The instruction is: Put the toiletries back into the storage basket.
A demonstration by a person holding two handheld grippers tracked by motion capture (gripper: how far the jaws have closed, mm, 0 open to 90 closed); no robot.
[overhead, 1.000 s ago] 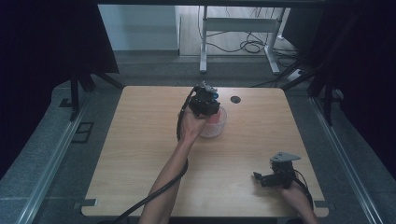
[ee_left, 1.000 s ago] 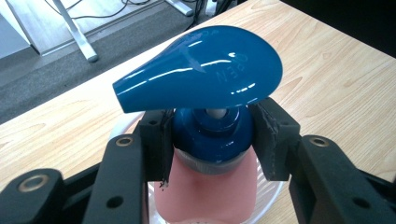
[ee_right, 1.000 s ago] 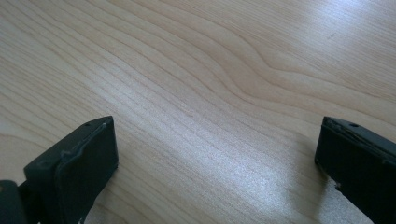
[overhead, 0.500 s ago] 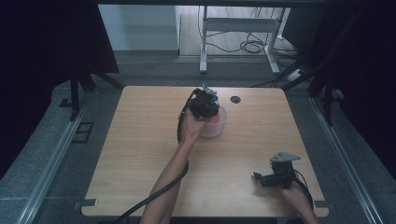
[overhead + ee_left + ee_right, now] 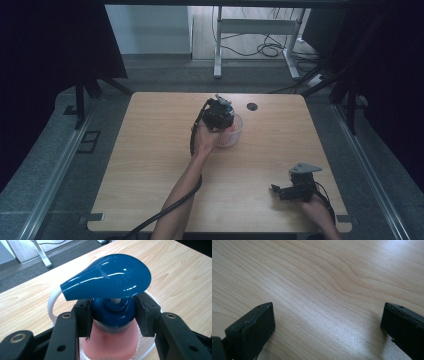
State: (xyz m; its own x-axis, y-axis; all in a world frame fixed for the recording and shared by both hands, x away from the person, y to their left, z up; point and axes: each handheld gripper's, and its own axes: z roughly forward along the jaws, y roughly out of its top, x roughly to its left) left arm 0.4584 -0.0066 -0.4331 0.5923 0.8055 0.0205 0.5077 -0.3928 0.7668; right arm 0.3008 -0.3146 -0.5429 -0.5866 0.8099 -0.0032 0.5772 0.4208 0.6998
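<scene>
A pink pump bottle (image 5: 110,345) with a blue pump head (image 5: 110,277) stands upright inside a clear round container (image 5: 231,131) near the table's far middle. My left gripper (image 5: 113,312) is shut on the bottle's blue collar just under the pump head, its pads pressing both sides. In the high view the left gripper (image 5: 218,114) sits above the container, held by a hand. My right gripper (image 5: 280,190) rests low near the front right of the table, pointing left. In the right gripper view its jaws stand wide apart over bare wood, so the right gripper (image 5: 327,322) is open and holds nothing.
The wooden table (image 5: 150,165) has a round black cable hole (image 5: 252,106) at the far edge. A white desk frame and cables (image 5: 260,45) lie on the floor beyond. Dark curtains flank both sides. A black cable (image 5: 165,212) trails from the left gripper toward the front edge.
The left hand with the bottle has shifted slightly, staying over the container. The right gripper has not moved.
</scene>
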